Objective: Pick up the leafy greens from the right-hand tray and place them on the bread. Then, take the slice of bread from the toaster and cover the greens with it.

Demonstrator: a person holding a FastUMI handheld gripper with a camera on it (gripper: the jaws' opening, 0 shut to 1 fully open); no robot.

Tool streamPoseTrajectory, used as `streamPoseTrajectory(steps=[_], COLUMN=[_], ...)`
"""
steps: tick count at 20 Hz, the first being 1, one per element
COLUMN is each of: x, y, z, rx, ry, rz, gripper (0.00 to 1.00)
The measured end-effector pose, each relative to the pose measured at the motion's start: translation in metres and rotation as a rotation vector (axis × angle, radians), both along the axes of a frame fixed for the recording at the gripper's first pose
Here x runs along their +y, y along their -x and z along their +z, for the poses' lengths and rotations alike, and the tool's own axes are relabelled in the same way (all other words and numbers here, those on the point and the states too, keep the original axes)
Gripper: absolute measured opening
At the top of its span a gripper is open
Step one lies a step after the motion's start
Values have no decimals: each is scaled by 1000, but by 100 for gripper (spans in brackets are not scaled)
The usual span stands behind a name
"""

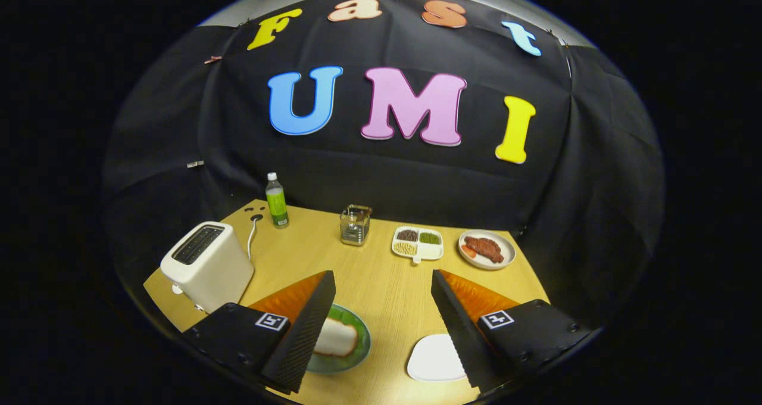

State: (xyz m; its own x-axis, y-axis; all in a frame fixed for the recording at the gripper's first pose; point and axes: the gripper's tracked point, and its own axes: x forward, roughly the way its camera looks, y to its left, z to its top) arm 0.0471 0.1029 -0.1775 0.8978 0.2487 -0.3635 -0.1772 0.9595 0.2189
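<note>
— While the gripper [381,327] hangs over the table's [381,286] near edge, how are its fingers?
— Spread wide, holding nothing. The bread [337,338] on its green plate [360,345] lies beside the left finger; the toaster [208,265] stands at the left edge.

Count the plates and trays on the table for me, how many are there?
4. A green plate with bread by the left finger, a white tray by the right finger, a divided dish beyond the open fingers, and a meat plate beside it.
</note>
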Motion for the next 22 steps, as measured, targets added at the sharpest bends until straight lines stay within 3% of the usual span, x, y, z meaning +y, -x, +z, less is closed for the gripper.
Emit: streamPoseTrajectory(steps=[6,10,15,22], x=[-13,-29,-39,-51], y=[10,20,40,35], z=[96,141,142,134], rx=[-184,-299,-307,-281], ry=[24,15,-26,-54], rz=[4,-50,-77,-108], gripper=[98,98,98,98])
